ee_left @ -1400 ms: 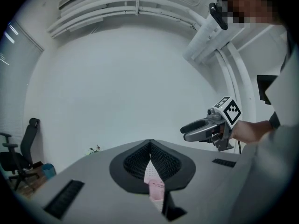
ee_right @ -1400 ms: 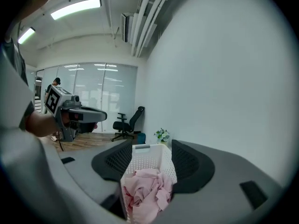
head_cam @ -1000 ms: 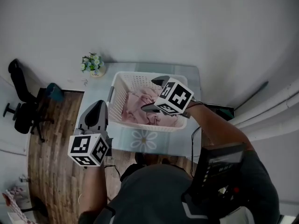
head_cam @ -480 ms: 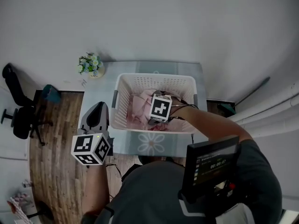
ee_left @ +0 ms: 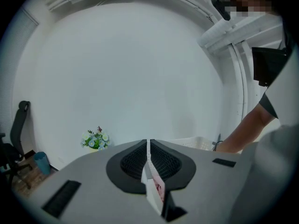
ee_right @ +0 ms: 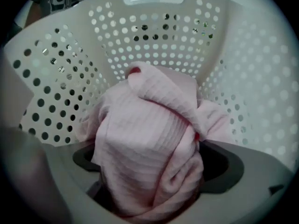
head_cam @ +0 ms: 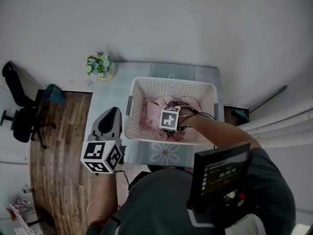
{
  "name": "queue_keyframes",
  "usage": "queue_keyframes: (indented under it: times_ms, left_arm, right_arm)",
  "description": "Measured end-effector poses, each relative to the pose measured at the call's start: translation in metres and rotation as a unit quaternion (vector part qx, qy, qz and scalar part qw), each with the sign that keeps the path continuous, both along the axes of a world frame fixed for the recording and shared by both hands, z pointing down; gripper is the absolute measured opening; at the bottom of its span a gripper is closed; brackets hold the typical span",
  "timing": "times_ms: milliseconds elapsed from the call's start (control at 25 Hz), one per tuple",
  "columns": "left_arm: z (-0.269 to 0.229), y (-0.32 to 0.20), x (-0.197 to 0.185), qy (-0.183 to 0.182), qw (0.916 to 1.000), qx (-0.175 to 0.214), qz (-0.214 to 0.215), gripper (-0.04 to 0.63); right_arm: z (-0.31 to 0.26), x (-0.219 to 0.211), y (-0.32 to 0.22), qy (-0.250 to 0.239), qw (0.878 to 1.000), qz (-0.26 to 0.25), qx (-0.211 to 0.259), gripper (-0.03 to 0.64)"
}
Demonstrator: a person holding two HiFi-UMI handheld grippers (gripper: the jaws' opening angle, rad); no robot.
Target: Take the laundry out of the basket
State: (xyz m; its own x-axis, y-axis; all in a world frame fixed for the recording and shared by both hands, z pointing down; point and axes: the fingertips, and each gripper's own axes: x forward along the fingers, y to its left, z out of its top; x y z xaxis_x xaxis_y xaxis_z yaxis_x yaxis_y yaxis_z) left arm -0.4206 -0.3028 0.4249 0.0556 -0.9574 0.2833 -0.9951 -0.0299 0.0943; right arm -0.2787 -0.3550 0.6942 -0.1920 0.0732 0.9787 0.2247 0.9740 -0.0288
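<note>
The table (head_cam: pixel 108 97) carries the white basket (head_cam: pixel 172 82) and — apparently at its corner — a small flower pot (head_cam: pixel 100 65).

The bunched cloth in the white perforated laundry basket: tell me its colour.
Pale pink, finely ribbed; the bunched cloth shows best in the right gripper view.

i see pale pink ribbed laundry (ee_right: pixel 149 139) in a white, hole-dotted basket (ee_right: pixel 154 36) right of my grey left tongs (ee_left: pixel 148 146), whose cube (head_cam: pixel 102 156) is black-and-white patterned.

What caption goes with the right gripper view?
Right hand-held gripper, jaws just opened wide, straddles pink laundry in the white basket.
</note>
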Motion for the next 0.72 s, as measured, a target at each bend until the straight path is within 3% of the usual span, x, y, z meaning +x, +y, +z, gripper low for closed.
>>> queue_keyframes:
  times_ms: [160,720]
  left_arm:
    - [0.003,0.000,-0.008,0.004,1.0000,-0.002,0.001,0.009]
    - [0.007,-0.006,-0.013,0.013,0.9998,-0.003,0.015,0.009]
  right_arm:
    - [0.021,-0.005,-0.004,-0.002,1.000,0.008,0.015,0.577]
    - [0.033,-0.009,0.000,0.023,1.000,-0.019,-0.004,0.574]
